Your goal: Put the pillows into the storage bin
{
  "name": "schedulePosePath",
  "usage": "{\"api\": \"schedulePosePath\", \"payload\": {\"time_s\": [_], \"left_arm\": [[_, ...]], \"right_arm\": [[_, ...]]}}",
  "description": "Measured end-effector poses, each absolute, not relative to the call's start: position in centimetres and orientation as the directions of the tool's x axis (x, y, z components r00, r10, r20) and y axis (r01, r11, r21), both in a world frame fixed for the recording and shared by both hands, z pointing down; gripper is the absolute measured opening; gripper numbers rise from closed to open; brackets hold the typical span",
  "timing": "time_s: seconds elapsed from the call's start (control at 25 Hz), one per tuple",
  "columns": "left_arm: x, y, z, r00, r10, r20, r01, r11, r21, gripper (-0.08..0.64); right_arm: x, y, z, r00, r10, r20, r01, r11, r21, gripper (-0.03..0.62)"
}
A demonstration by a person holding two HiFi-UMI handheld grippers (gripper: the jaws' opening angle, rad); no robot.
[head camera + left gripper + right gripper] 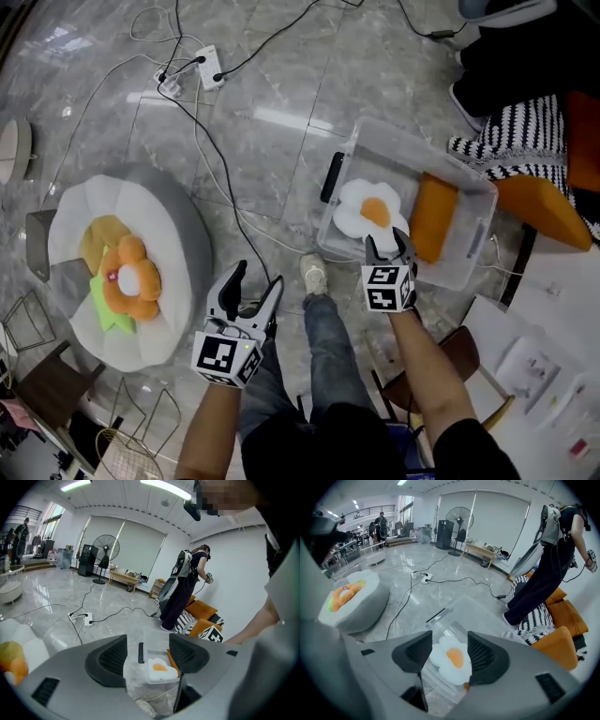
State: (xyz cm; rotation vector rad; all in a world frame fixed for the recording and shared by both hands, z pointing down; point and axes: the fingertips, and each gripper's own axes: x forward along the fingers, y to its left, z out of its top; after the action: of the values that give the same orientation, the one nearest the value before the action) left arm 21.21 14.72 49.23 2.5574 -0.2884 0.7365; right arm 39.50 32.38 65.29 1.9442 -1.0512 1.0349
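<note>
A: What's nearest?

B: The two claws. The left claw (pixel 254 281) is held low at the near left, jaws wide, nothing between the pads. The right claw (pixel 389 246) hangs at the near edge of the storage bin (pixel 403 141), jaws wide too.

A: Is the right one holding anything?

B: No. The white flower pillow (pixel 370 211) shows between its jaws, but it lies below in the bin and the pads do not press it.

A: And between the claws?

B: The person's shoe (pixel 314 274) on the grey floor (pixel 281 94), near the bin's near left corner.

A: What is in the bin?

B: It is clear plastic, open-topped, with a black latch (pixel 332 176) at its left end. The white flower pillow lies in the left half. An orange pillow (pixel 433 217) stands on edge just beside it, in the right half.

A: Other pillows?

B: Well apart, at the left, a round floor cushion (pixel 178 225) carries three. There's an orange flower pillow (pixel 131 278) on top, a yellow pillow (pixel 101 239) at its far side and a green pillow (pixel 111 309) under its near edge.

A: Farther off?

B: Right of the bin lie an orange cushion (pixel 542 208) and, beyond it, a striped cushion (pixel 516 131). At the far left is a power strip (pixel 210 67), with cables (pixel 211 155) running across the floor.
</note>
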Motion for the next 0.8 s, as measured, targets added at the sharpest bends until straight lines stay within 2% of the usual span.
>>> {"api": "schedulePosePath", "payload": {"time_s": [0.24, 0.48, 0.64, 0.8], "left_arm": [[17.8, 10.0, 47.4, 0.829, -0.186, 0.527, -0.407, -0.848, 0.34, 0.298], [12.7, 4.7, 43.9, 0.805, -0.327, 0.495, -0.507, -0.812, 0.288, 0.298], [7.0, 1.2, 43.3, 0.753, -0.436, 0.493, -0.607, -0.75, 0.264, 0.298], [0.4, -1.4, 43.7, 0.684, -0.528, 0.503, -0.702, -0.665, 0.255, 0.298]], "right_arm": [[37.5, 26.1, 61.8, 0.33, -0.425, 0.843, -0.919, -0.35, 0.183, 0.244], [34.2, 17.2, 55.7, 0.266, -0.57, 0.777, -0.959, -0.237, 0.154, 0.236], [29.7, 10.5, 52.6, 0.182, -0.652, 0.736, -0.983, -0.119, 0.138, 0.236], [23.9, 5.4, 52.2, 0.093, -0.683, 0.724, -0.992, -0.004, 0.123, 0.236]]}}
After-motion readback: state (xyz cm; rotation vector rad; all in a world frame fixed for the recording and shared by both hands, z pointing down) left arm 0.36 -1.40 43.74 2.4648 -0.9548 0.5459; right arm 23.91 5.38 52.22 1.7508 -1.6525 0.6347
